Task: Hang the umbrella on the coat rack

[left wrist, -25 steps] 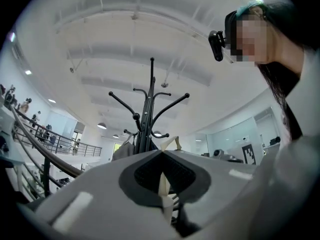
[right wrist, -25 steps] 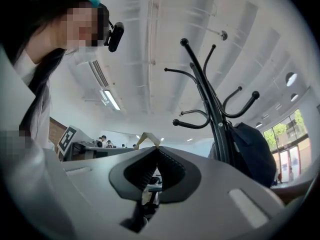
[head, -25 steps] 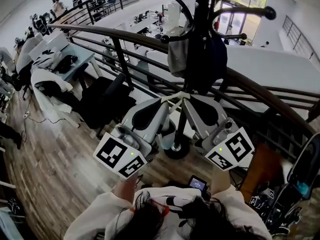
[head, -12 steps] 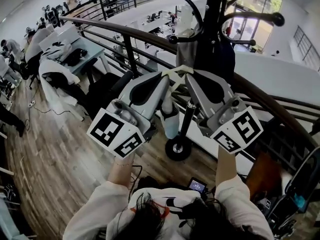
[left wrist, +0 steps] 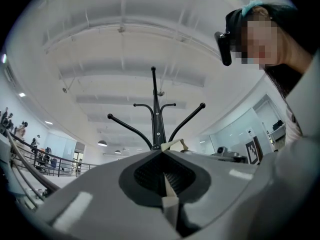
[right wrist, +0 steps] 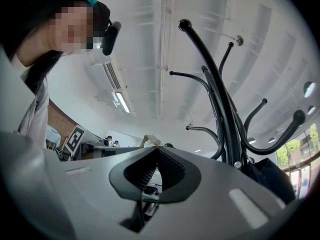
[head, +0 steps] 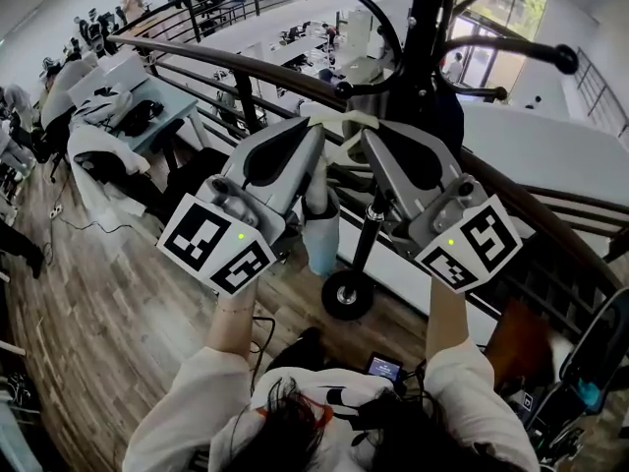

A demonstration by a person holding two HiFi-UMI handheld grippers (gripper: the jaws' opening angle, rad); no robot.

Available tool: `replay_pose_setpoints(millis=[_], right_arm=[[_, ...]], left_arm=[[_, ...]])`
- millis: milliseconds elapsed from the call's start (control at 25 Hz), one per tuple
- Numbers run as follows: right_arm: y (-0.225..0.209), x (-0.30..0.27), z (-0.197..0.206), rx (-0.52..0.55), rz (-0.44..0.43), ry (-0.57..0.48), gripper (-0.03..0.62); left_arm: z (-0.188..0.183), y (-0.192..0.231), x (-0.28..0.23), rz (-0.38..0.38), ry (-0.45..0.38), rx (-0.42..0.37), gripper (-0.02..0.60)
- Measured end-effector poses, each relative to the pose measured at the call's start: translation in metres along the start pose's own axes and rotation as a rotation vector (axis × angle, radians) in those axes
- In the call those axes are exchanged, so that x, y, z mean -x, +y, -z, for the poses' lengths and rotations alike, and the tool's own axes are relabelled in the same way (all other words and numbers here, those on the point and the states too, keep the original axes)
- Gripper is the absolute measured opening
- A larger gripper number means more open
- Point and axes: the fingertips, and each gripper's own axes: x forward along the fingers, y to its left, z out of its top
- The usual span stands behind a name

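Note:
A folded light-blue umbrella (head: 320, 232) hangs by its cream strap (head: 344, 123). My left gripper (head: 316, 136) and right gripper (head: 369, 138) are each shut on one side of that strap and hold it stretched between them. The black coat rack (head: 428, 28) stands just beyond, its nearest ball-tipped hook (head: 344, 88) slightly above the strap. In the left gripper view the strap (left wrist: 173, 145) pokes out past the shut left gripper (left wrist: 162, 152), with the rack (left wrist: 156, 119) straight ahead. In the right gripper view the strap (right wrist: 150, 140) shows above the right gripper (right wrist: 156, 148), the rack (right wrist: 225, 119) to the right.
A dark garment (head: 450, 111) hangs on the rack's far side. A curved wooden railing (head: 226, 62) runs behind the rack over an office floor below. The rack's round base (head: 347, 294) sits on the wood floor. A longer hook (head: 563, 59) reaches out to the right.
Both grippers have risen with the strap, lifting the umbrella closer to the rack's hooks. The view has tilted upward slightly.

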Motion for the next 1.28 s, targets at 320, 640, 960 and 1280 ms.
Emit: replay_pose_setpoints(millis=[320, 640, 960, 1280], right_arm=[[-0.025, -0.005, 0.008, 0.027, 0.07, 0.01, 0.026], [-0.043, -0.011, 0.004, 0.082, 0.125, 0.007, 0.026], [-0.055, -0.005, 0.004, 0.11, 0.172, 0.017, 0.026], [-0.066, 0.006, 0.023, 0.133, 0.231, 0.098, 0.026]], left_arm=[[0.007, 0.019, -0.023, 0.051, -0.01, 0.013, 0.0], [0.007, 0.031, -0.047, 0.114, -0.032, 0.007, 0.0], [0.009, 0.034, -0.063, 0.175, -0.055, 0.019, 0.0], [0.038, 0.032, -0.08, 0.22, -0.022, 0.092, 0.0]])
